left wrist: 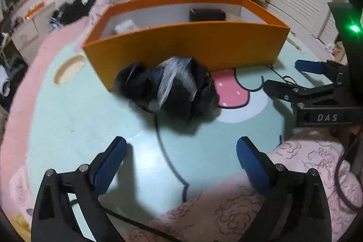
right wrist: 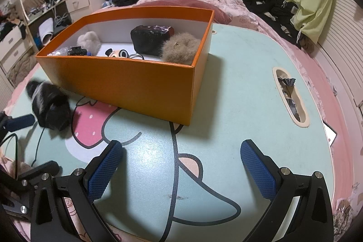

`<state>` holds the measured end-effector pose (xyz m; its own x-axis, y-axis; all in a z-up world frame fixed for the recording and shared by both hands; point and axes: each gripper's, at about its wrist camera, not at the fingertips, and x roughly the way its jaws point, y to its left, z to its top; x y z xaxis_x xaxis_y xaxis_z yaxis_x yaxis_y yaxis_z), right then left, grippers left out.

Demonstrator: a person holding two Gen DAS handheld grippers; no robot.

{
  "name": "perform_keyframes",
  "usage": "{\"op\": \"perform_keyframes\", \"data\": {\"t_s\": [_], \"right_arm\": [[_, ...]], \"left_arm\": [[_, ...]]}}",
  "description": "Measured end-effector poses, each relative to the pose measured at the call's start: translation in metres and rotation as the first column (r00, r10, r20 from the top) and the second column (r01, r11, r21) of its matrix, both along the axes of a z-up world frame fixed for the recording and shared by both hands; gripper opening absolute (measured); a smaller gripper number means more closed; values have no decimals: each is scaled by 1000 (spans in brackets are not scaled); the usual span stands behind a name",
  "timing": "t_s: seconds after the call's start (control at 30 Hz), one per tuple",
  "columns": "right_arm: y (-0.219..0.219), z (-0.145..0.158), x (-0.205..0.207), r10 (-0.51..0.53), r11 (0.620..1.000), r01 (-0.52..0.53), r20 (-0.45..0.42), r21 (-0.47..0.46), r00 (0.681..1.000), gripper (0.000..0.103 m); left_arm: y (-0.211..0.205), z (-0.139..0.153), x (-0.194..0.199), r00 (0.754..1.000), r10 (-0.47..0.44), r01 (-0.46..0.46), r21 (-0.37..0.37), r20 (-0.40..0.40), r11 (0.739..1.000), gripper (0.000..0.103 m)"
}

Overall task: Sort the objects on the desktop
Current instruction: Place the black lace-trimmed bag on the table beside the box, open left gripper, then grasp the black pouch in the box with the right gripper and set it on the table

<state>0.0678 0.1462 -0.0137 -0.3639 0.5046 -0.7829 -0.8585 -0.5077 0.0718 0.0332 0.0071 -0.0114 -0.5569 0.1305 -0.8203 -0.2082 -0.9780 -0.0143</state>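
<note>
The black bundle is found on the table against the box wall, outside it, with the left gripper spread empty short of it, so a grasp may be fouled by the cable.
</note>
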Motion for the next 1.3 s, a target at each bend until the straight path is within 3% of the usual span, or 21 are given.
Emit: {"op": "perform_keyframes", "data": {"t_s": [0.13,0.23,0.33,0.4,0.5,0.57,0.67,0.77,0.9,1.0,1.1,1.2,1.3], "right_arm": [[-1,-1,3,-9,1000,9,-9,1,1000,103],[0,4,10,-15,1000,14,-72,-4,997,103],[-2,16,23,-31,999,37,-164,32,986,86],[-9,32,25,-10,996,29,-208,88,978,68],[-6,63,17,35,985,9,-252,172,967,64],[8,82,3,54,988,-14,-261,152,964,65],[56,98,-35,54,998,-51,-243,21,969,69],[90,92,-65,23,996,-41,-203,-83,979,69],[124,70,-101,-4,984,-3,-40,-181,999,69],[134,55,-112,-13,976,21,39,-218,999,69],[130,42,-122,25,985,5,168,-172,985,62],[129,43,-122,41,985,-14,155,-170,987,62],[125,50,-109,38,991,-29,64,-134,997,62]], "left_arm": [[-6,-6,-5,999,42,-42,4,5,999,103],[-7,-9,-3,999,43,-43,5,1,999,103],[-9,-13,-2,999,42,-42,6,-1,999,103],[-9,-11,-4,999,41,-41,5,0,999,103],[-8,-10,-5,999,40,-40,5,2,999,103],[-6,-6,-7,999,39,-39,2,0,999,103],[-6,-5,-7,999,37,-37,2,0,999,103],[-5,-5,-7,999,36,-36,2,0,999,103],[-6,-4,-7,999,33,-33,1,-2,999,103],[-6,-3,-9,999,32,-32,1,-4,999,103],[-6,-1,-11,1000,31,-31,-2,-7,1000,103],[-4,0,-11,1000,29,-29,-4,-7,1000,103],[-5,0,-11,1000,28,-28,-4,-8,1000,103]]}}
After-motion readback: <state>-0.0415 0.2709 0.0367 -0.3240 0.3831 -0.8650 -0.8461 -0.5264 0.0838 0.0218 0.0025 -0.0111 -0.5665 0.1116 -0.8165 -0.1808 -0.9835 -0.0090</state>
